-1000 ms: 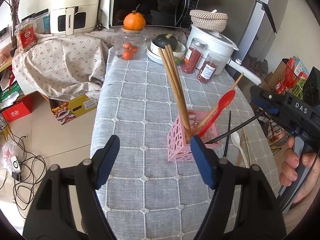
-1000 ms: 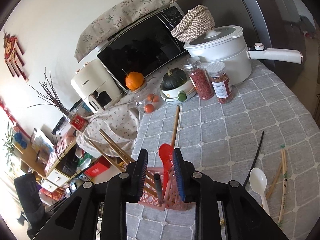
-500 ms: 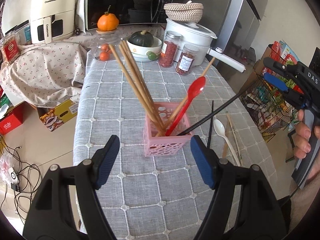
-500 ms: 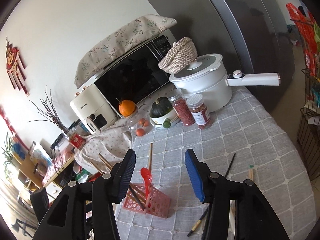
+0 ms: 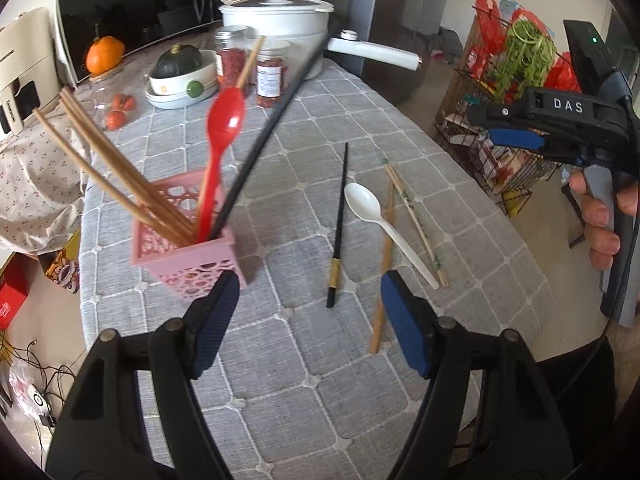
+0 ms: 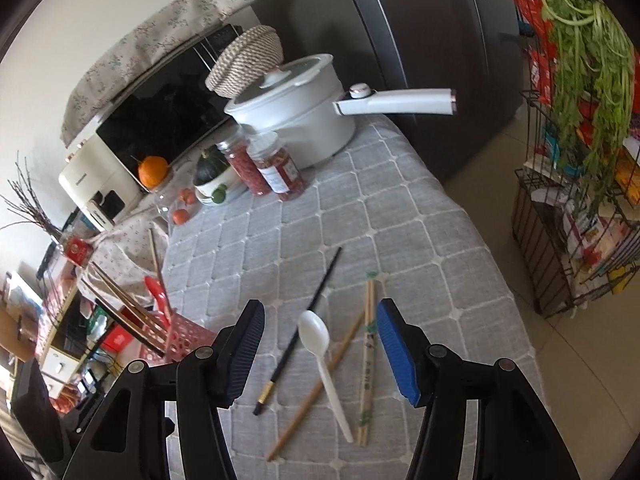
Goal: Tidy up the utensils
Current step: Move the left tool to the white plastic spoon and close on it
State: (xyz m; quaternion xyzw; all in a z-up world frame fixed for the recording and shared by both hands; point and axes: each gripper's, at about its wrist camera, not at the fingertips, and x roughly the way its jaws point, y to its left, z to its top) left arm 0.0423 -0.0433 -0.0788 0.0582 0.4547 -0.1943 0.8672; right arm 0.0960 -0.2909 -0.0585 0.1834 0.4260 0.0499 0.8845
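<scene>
On the desk [image 5: 420,152], covered with a grey quilted cloth, a pink perforated plastic holder [image 5: 186,246] stands near the left edge. It holds several long wooden chopsticks [image 5: 116,180] leaning left, a red plastic spoon [image 5: 219,152] standing bowl up, a wooden-handled utensil behind the spoon, and a long black chopstick [image 5: 264,136] leaning right. Loose on the cloth to the right of the holder lie a second black chopstick with a gold band [image 6: 298,330], a white plastic spoon [image 6: 324,364], a single brown wooden chopstick [image 6: 316,392] that passes under the white spoon's handle, and a pale bamboo pair [image 6: 368,360] that appears to carry a paper band, though the print is too small to read.

The left hand-held gripper [image 5: 310,320] hangs wide open and empty above the cloth, its blue pads either side of the banded black chopstick's near end, one pad just in front of the holder. The right hand-held gripper [image 6: 320,350], gripped by a hand [image 5: 604,224] at the desk's right side, has just been opening; its jaws stand apart with nothing between the pads, above the loose utensils

At the far end stand a white lidded pot [image 6: 296,120], two jars with red contents [image 6: 268,166] and a microwave [image 6: 160,116]
</scene>
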